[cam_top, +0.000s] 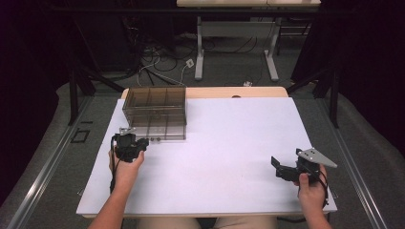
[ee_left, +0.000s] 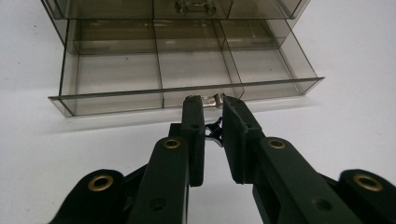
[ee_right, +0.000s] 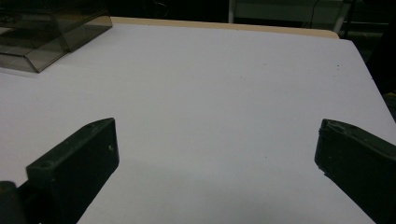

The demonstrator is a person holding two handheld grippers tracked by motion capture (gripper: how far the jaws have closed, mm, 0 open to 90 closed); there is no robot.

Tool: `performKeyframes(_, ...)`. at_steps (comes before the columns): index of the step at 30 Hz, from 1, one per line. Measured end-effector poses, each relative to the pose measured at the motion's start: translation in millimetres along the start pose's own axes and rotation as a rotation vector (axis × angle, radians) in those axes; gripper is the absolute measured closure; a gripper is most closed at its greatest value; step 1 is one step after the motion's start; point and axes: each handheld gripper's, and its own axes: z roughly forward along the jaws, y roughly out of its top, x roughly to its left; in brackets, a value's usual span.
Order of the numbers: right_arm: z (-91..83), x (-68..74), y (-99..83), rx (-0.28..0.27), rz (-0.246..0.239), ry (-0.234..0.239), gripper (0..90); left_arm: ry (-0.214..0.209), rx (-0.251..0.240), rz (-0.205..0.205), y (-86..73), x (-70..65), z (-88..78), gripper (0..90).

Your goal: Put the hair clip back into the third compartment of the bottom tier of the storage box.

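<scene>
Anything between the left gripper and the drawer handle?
Nothing visible. The left gripper is already closed on the clear handle at the front of the pulled-out bottom drawer of the smoky plastic box.

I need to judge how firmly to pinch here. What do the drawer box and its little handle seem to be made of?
The drawer box looks like smoky, glossy, see-through hard plastic: its dividers and the table show through the walls. The handle, pinched by the left gripper, looks like clear glossy plastic too, though its shine leaves that open.
</scene>
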Motion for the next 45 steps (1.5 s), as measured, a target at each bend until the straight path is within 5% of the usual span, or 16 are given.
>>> performKeyframes(25,3.5,-1.3,-0.3,0.005,0.007,0.006,0.0,-0.042,-0.072,-0.003,21.1,-9.3,-11.1,79.6)
performKeyframes(45,2.5,-4.0,-1.7,0.0,0.021,0.001,0.0,-0.046,-0.058,0.034,48.3,-23.7,-6.3,79.6)
